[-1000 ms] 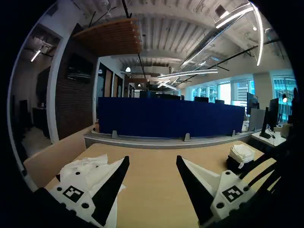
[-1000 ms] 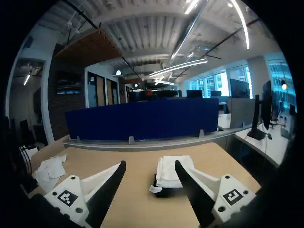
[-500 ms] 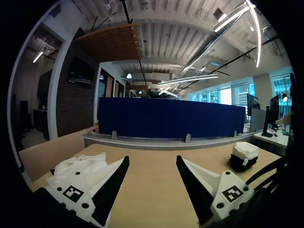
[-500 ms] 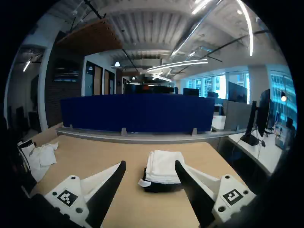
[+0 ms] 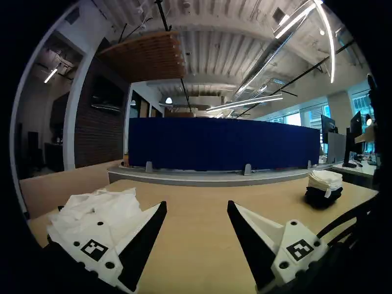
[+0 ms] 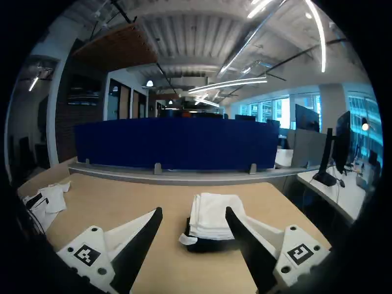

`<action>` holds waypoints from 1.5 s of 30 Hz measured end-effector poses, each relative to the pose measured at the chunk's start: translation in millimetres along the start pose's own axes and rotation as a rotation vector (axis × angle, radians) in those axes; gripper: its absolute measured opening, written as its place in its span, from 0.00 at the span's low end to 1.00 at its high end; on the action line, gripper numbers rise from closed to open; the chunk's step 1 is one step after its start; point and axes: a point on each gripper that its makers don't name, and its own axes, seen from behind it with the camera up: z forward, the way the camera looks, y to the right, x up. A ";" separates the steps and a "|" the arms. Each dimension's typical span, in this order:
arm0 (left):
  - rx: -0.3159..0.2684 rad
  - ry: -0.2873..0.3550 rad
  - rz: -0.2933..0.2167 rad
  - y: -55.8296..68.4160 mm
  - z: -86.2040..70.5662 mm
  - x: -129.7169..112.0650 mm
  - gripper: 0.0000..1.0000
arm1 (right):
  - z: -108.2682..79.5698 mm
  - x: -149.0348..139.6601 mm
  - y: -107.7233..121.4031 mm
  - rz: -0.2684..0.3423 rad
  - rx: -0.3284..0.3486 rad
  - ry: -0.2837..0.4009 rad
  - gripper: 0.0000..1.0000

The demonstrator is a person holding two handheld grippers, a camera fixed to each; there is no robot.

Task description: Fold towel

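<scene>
In the left gripper view a crumpled white towel lies on the wooden table at the left, partly behind my left finger. My left gripper is open and low over the table, empty. A folded stack of white towels on a dark one sits far right. In the right gripper view that same stack lies just ahead, its right edge behind my right finger. My right gripper is open with nothing held. The crumpled white towel shows at the far left.
A blue divider panel on a grey rail closes the table's far edge. Another desk with monitors stands to the right. A low wooden side wall borders the table on the left.
The left gripper has dropped lower toward the table, so the crumpled towel looks nearer and flatter. The right gripper has turned slightly, shifting the folded stack a little toward the centre.
</scene>
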 end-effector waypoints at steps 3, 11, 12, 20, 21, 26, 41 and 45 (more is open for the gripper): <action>-0.005 -0.002 -0.007 2.0 3.0 -11.5 0.92 | 7.2 -4.3 -4.3 -0.011 0.007 0.003 1.00; 0.010 0.006 0.018 -1.8 9.9 -22.3 0.92 | 18.0 -13.8 -13.6 -0.029 0.020 -0.002 1.00; 0.011 0.008 0.023 -2.2 10.2 -22.2 0.92 | 18.5 -14.2 -13.6 -0.029 0.019 -0.001 1.00; 0.012 0.007 0.035 3.0 13.1 -29.7 0.92 | 18.1 -12.2 -6.9 -0.020 0.007 0.002 1.00; 0.012 0.005 0.041 3.9 13.3 -30.4 0.92 | 17.7 -12.0 -6.0 -0.020 0.006 0.003 1.00; 0.001 -0.003 0.038 8.8 15.4 -32.2 0.92 | 15.0 -10.1 -3.8 -0.018 0.005 0.004 1.00; -0.010 -0.005 0.042 10.1 13.0 -32.3 0.92 | 5.2 8.5 4.7 0.012 0.031 0.065 1.00; -0.010 -0.005 0.042 10.4 13.2 -31.8 0.92 | 3.2 17.7 13.8 0.003 0.030 0.113 1.00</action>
